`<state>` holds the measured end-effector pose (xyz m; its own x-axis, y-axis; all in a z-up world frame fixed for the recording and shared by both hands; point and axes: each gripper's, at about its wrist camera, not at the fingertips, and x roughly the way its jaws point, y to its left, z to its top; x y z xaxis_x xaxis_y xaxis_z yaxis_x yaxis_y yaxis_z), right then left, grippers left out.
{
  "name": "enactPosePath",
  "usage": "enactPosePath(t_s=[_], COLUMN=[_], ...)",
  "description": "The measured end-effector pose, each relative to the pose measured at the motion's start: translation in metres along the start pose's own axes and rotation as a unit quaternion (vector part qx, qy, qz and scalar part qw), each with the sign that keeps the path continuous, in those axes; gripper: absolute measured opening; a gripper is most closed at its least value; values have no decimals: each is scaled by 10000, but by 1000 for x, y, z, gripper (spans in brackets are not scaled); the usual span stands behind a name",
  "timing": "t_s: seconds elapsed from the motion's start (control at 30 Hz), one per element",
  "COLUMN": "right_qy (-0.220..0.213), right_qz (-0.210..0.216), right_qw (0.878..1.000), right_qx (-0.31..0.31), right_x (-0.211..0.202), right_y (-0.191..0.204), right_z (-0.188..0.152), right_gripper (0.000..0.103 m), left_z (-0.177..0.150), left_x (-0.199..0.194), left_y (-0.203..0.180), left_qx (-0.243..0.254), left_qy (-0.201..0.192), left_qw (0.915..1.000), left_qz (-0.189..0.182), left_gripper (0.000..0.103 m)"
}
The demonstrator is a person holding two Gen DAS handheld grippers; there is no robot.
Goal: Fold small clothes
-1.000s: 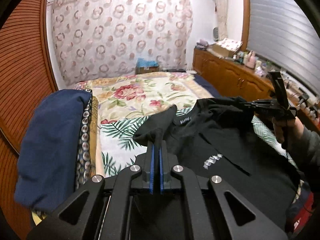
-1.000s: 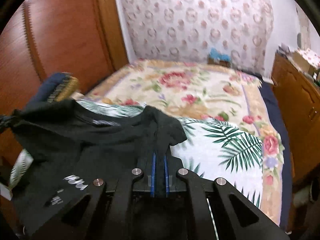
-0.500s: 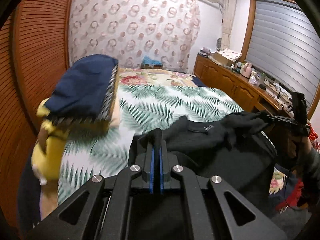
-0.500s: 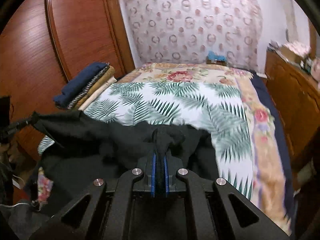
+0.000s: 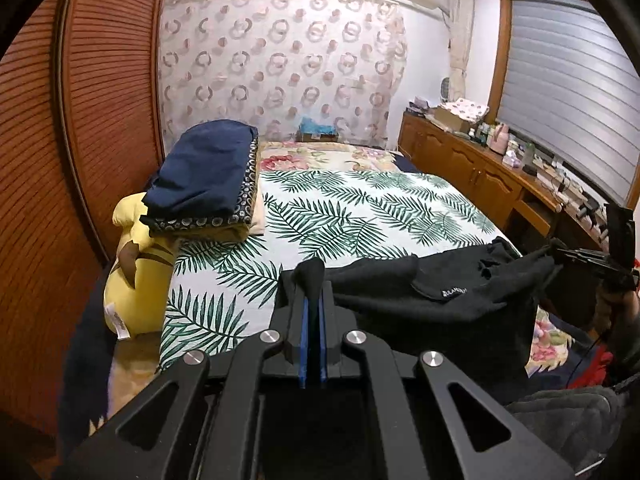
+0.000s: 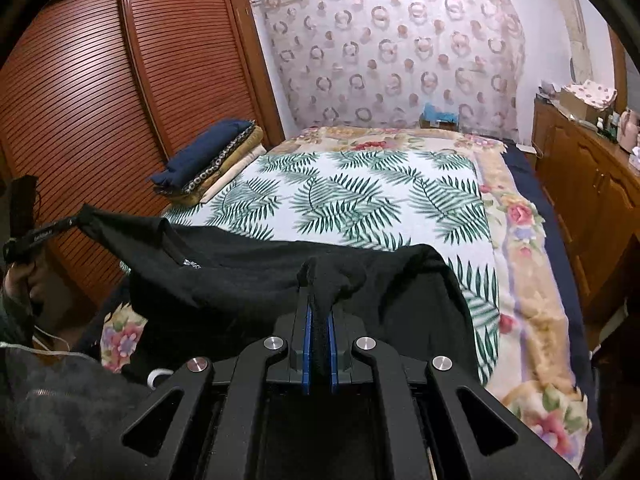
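A small black shirt (image 5: 420, 300) hangs stretched between my two grippers over the near end of the bed; its neck label faces up. In the left wrist view my left gripper (image 5: 313, 300) is shut on a bunched corner of the shirt. The right gripper (image 5: 557, 254) holds the other end at the far right, with a hand behind it. In the right wrist view my right gripper (image 6: 319, 312) is shut on a fold of the black shirt (image 6: 240, 272). The left gripper (image 6: 74, 222) pinches the far left corner.
The bed carries a palm-leaf sheet (image 5: 360, 216) over a floral blanket (image 6: 520, 240). A folded stack of clothes (image 5: 204, 176) with a navy piece on top sits at its left edge, above a yellow plush toy (image 5: 136, 272). A slatted wardrobe (image 6: 100, 100) stands left, a wooden cabinet (image 5: 480, 176) right.
Both grippers have drawn back towards the foot of the bed with the shirt still in them. Much more of the palm-leaf sheet now shows beyond the shirt.
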<state>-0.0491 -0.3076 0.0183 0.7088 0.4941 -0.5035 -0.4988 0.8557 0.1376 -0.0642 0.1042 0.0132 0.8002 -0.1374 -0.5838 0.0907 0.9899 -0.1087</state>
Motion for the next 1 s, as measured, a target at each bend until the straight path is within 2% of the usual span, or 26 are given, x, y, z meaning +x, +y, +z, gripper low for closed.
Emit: enactPosePath(t_s=[0.3, 0.4, 0.43, 0.5, 0.57, 0.63, 0.77, 0.8, 0.83, 1.0], right_qy=[554, 577, 563, 521, 475, 411, 380, 391, 408, 513], right_qz=[-238, -342, -372, -389, -402, -453, -596, -627, -654, -774], right_qw=[9981, 9977, 9977, 9979, 9980, 9981, 9975, 9973, 9970, 9957], right_qx=[-96, -94, -76, -64, -56, -64, -33, -21, -29, 48], right_x=[16, 17, 17, 15, 12, 9, 22, 27, 33, 74], right_y=[7, 10, 11, 9, 10, 6, -7, -10, -12, -25], right_z=[-9, -2, 1, 6, 10, 12, 16, 18, 20, 27], right_gripper=[6, 18, 22, 38, 42, 45, 52, 52, 52, 53], left_z=[-18, -17, -16, -14, -11, -9, -5, -4, -3, 0], left_x=[30, 29, 27, 23, 20, 23, 47, 57, 68, 119], left_y=[-9, -9, -9, -9, -8, -6, -3, -1, 1, 7], left_qx=[259, 253, 249, 248, 217, 185, 161, 141, 143, 190], left_qy=[558, 581, 557, 480, 392, 379, 546, 612, 658, 976], left_qw=[9981, 9980, 9981, 9985, 9989, 9990, 9980, 9976, 9974, 9950], left_qz=[39, -17, -27, -54, -99, -131, -282, -290, -275, -55], left_gripper=[5, 6, 11, 17, 26, 41, 54, 62, 65, 65])
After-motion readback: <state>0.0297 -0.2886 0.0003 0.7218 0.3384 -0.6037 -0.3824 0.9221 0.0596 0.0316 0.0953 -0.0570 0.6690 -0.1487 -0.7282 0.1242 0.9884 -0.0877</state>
